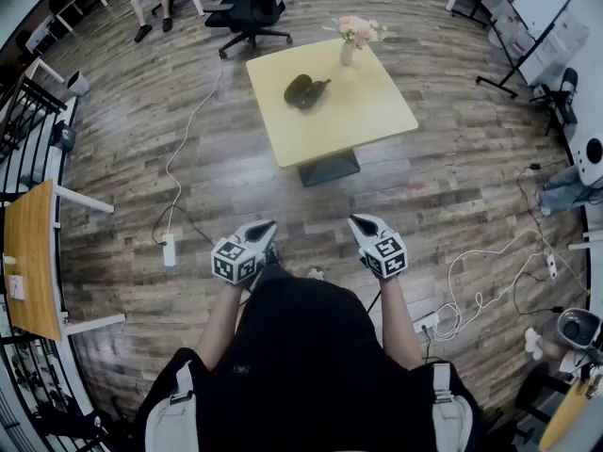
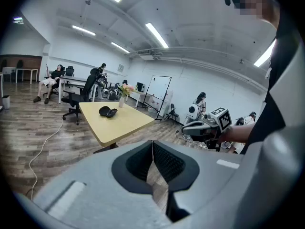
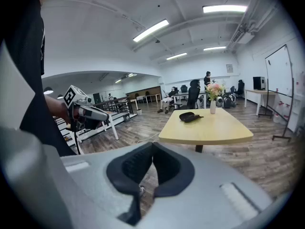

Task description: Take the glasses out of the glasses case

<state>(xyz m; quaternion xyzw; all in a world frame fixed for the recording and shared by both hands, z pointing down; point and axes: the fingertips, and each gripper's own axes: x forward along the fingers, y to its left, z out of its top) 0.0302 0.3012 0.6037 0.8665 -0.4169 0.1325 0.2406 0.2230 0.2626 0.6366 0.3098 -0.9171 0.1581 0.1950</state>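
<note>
A dark glasses case (image 1: 306, 90) lies on the far half of a square yellow table (image 1: 358, 111), with its lid swung open; I cannot make out the glasses. It also shows small in the left gripper view as the case (image 2: 108, 111) and in the right gripper view as the case (image 3: 189, 117). Both grippers hang close to my body, well short of the table. My left gripper (image 1: 265, 227) and my right gripper (image 1: 360, 222) point toward it. The pads of the left gripper (image 2: 152, 144) meet, as do those of the right gripper (image 3: 152, 146), with nothing held.
A vase of pink flowers (image 1: 350, 38) stands at the table's far edge. A black office chair (image 1: 250, 8) is beyond it. A power strip (image 1: 170, 250) and cable lie on the wooden floor at left, more cables (image 1: 480, 295) at right. A wooden side table (image 1: 28, 257) stands far left.
</note>
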